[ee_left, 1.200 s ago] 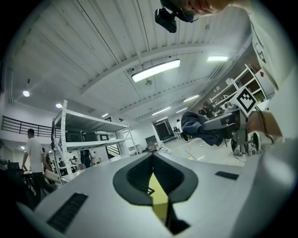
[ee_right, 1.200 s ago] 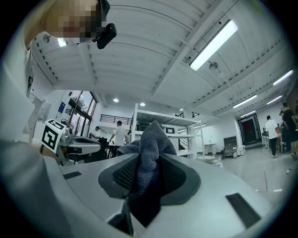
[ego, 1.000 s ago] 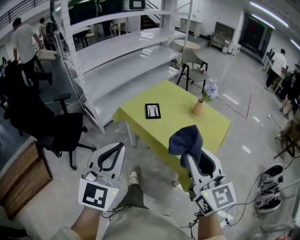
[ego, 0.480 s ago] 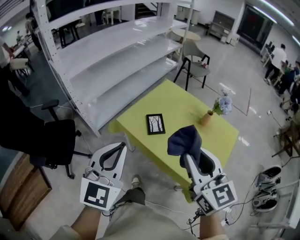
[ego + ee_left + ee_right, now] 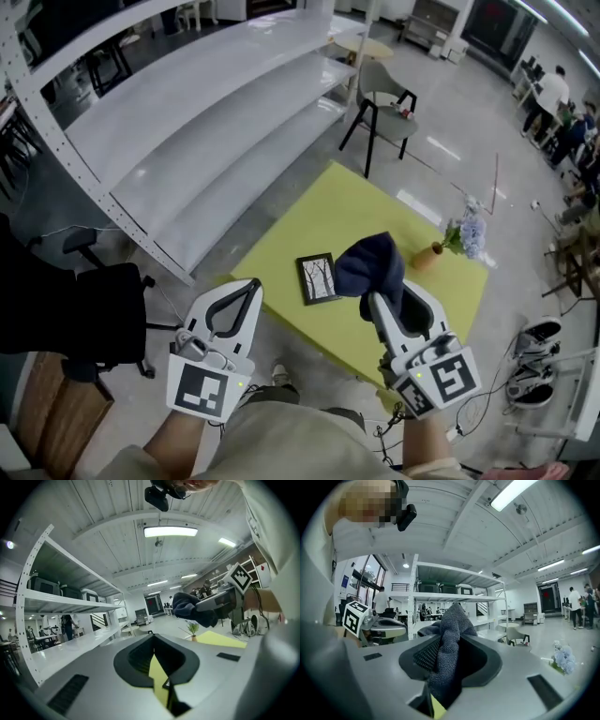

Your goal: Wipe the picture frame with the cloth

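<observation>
while right gripper [image 5: 392, 298] fingers [image 5: 378, 317] pinch nubby knit cloth [image 5: 370, 263], left gripper [image 5: 251, 286] fingers [image 5: 202, 309] closed, flat black picture frame [image 5: 319, 277]

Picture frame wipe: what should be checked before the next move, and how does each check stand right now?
1. Cloth gripped by right gripper: ok, bunched between its fingers.
2. Picture frame reachable: ok, lying flat by the table's near edge.
3. Cloth on frame: not ok, held up off the table.
4. Left gripper free: ok, shut and empty.
5. Vase clear of frame: ok, stands apart.
6. Where the frame is dirty: cannot tell.
</observation>
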`<control>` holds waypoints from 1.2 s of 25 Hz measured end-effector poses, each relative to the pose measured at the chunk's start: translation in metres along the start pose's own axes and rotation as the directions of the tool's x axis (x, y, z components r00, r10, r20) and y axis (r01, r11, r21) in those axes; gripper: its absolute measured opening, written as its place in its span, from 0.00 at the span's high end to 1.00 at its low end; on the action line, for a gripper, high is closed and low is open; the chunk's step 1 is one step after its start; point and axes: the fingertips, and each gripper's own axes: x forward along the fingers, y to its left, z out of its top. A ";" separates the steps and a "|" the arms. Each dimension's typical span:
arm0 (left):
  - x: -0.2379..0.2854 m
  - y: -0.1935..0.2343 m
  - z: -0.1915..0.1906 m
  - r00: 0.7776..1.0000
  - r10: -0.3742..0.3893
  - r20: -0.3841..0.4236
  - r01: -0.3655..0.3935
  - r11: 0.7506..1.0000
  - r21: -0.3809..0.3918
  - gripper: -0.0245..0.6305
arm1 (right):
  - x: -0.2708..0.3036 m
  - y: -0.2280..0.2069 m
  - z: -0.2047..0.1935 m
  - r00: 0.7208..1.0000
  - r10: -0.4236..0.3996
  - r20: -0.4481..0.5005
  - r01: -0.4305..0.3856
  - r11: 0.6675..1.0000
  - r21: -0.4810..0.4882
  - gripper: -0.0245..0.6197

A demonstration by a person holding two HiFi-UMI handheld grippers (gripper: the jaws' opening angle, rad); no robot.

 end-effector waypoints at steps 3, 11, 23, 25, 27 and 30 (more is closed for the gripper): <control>0.016 0.025 -0.003 1.000 -0.001 -0.005 0.001 1.000 -0.022 0.95 | 0.029 -0.009 0.003 1.000 -0.010 -0.010 0.010 1.000 0.004 0.77; 0.048 0.056 -0.025 0.998 0.044 -0.035 -0.047 0.995 -0.088 0.95 | 0.084 -0.027 -0.003 0.996 0.021 -0.087 -0.025 0.999 -0.045 0.77; 0.112 0.023 -0.086 0.984 -0.018 -0.178 -0.015 0.984 -0.180 0.95 | 0.147 -0.063 -0.076 0.941 0.160 -0.297 -0.188 0.980 -0.067 0.77; 0.126 0.012 -0.106 0.977 -0.051 -0.205 0.001 0.972 -0.236 0.95 | 0.160 -0.068 -0.096 0.923 0.180 -0.340 -0.214 0.975 -0.065 0.77; 0.138 0.002 -0.128 0.969 -0.083 -0.234 0.014 0.960 -0.281 0.95 | 0.174 -0.070 -0.119 0.902 0.202 -0.381 -0.241 0.969 -0.058 0.77; 0.155 -0.012 -0.162 0.954 -0.119 -0.275 0.024 0.945 -0.326 0.95 | 0.190 -0.070 -0.153 0.868 0.234 -0.438 -0.283 0.958 -0.049 0.77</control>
